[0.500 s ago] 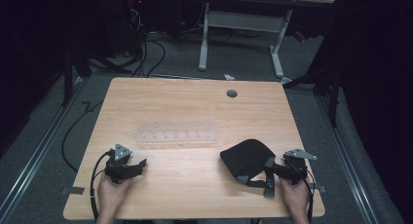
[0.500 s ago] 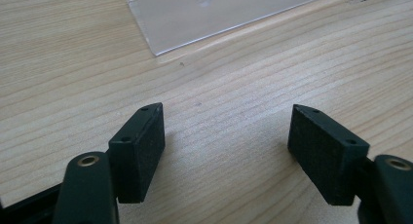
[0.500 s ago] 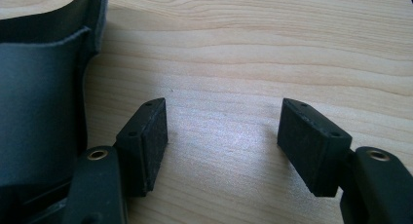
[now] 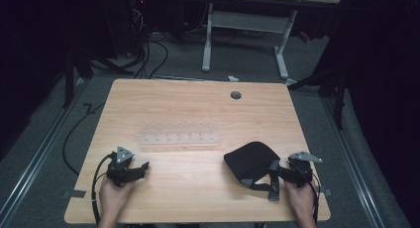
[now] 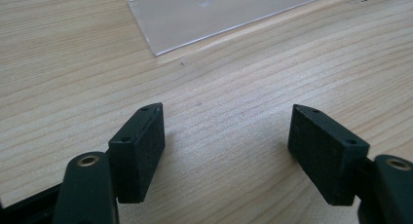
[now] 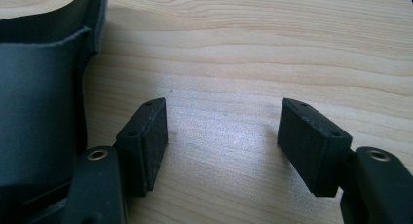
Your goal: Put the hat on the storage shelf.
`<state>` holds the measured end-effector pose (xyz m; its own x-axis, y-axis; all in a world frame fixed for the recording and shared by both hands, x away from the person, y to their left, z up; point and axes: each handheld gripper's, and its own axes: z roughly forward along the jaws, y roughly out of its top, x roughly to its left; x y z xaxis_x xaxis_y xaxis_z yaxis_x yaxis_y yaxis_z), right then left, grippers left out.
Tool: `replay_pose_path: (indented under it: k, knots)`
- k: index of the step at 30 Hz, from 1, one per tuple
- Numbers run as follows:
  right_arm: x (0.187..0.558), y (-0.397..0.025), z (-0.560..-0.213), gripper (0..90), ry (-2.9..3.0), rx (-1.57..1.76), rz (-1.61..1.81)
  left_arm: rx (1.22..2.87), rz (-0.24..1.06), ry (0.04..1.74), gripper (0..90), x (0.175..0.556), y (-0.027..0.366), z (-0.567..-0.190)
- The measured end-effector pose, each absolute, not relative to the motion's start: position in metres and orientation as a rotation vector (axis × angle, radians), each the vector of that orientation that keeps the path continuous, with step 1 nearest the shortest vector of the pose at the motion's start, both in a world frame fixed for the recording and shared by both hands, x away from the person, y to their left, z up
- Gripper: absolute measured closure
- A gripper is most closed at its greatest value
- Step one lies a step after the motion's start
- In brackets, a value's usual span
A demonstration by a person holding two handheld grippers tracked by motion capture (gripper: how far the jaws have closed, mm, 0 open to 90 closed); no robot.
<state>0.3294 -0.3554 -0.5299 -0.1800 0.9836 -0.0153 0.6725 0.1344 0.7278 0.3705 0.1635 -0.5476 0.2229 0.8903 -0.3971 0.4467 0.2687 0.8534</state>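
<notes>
Table (image 4: 198, 111) holds clear rack (image 4: 178, 137), black pouch (image 4: 250, 161).

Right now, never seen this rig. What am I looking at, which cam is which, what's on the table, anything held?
No robot: a person holds a hand-held claw in each hand. The high view looks down on the table, with the left claw and right claw near its front edge. The other two cameras ride on the claws and look along their black jaws: left claw, right claw. On the table lie a clear plastic rack and a black pouch beside the right claw. Both claws are open and hold nothing.
</notes>
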Motion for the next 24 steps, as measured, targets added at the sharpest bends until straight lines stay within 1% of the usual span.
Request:
replay_pose_path:
  k: [6, 14, 15, 22, 24]
  knots:
    - [0.330, -0.356, -0.530, 36.2, 1.917, 1.584, 0.815, 1.352, 0.492, 1.400, 30.1, 0.371, 0.163, -0.548]
    - [0.329, -0.357, -0.530, 42.6, 1.897, 1.596, 0.810, 1.350, 0.490, 1.402, 30.3, 0.371, 0.164, -0.548]
    - [0.329, -0.357, -0.529, 44.9, 1.897, 1.601, 0.807, 1.350, 0.490, 1.402, 30.3, 0.371, 0.164, -0.548]
    - [0.325, -0.362, -0.522, 47.2, 1.884, 1.612, 0.842, 1.349, 0.490, 1.402, 30.3, 0.371, 0.164, -0.548]
    - [0.321, -0.364, -0.516, 49.3, 1.871, 1.597, 0.865, 1.350, 0.491, 1.402, 30.3, 0.371, 0.164, -0.548]
